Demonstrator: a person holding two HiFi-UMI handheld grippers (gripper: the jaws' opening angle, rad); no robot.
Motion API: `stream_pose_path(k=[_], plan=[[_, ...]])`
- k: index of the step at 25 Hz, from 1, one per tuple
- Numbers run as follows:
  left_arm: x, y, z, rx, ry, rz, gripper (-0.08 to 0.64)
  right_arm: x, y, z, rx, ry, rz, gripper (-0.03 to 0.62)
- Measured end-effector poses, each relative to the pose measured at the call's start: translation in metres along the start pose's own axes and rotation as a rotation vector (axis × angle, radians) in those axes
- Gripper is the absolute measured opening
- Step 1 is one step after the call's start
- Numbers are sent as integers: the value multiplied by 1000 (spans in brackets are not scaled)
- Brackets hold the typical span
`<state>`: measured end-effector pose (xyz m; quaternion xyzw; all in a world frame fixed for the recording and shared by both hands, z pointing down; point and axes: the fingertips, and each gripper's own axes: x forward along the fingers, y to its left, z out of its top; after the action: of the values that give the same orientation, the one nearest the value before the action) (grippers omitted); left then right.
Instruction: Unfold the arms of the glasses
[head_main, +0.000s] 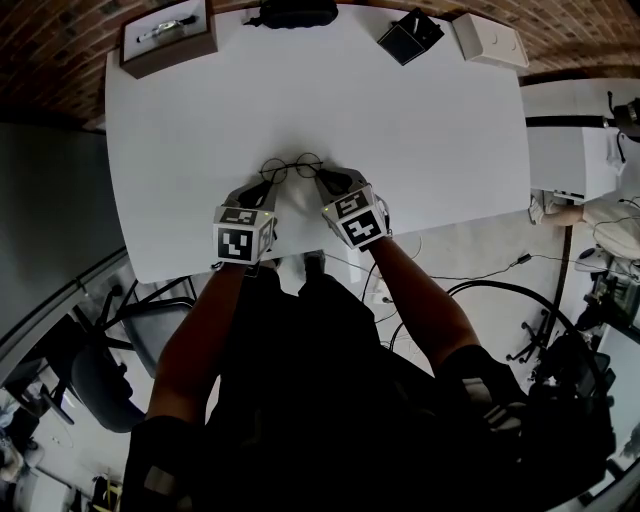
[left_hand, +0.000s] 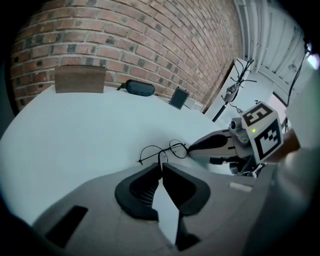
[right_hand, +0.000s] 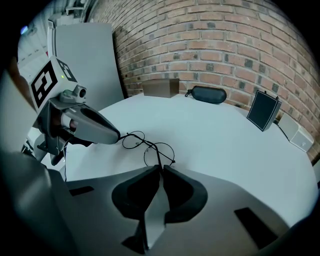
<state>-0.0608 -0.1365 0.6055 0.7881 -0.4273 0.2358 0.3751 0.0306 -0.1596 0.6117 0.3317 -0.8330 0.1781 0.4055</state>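
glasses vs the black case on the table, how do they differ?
Build: the glasses are thin wire with round lenses; the case is a solid dark oval.
Place: the glasses lie by the near edge; the case sits at the far edge by the brick wall.
Contact: the left hand-held gripper and the right hand-held gripper each pinch an arm of the glasses; the case is untouched.
Both are on the white table.

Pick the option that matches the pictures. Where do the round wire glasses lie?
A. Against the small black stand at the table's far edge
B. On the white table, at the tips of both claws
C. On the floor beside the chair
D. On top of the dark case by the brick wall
B: the glasses lie on the white table, with the left claw and the right claw each closed on a thin arm.
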Motion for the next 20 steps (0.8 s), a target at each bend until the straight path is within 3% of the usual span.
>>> stream_pose_path(k=[12,20], plan=[[-11,-8,10,20,-58,5,35,-25,9,26,-4,-109,21,26],[-14,-18,18,33,-88,3,36,-44,23,46,-112,-201,29,23]])
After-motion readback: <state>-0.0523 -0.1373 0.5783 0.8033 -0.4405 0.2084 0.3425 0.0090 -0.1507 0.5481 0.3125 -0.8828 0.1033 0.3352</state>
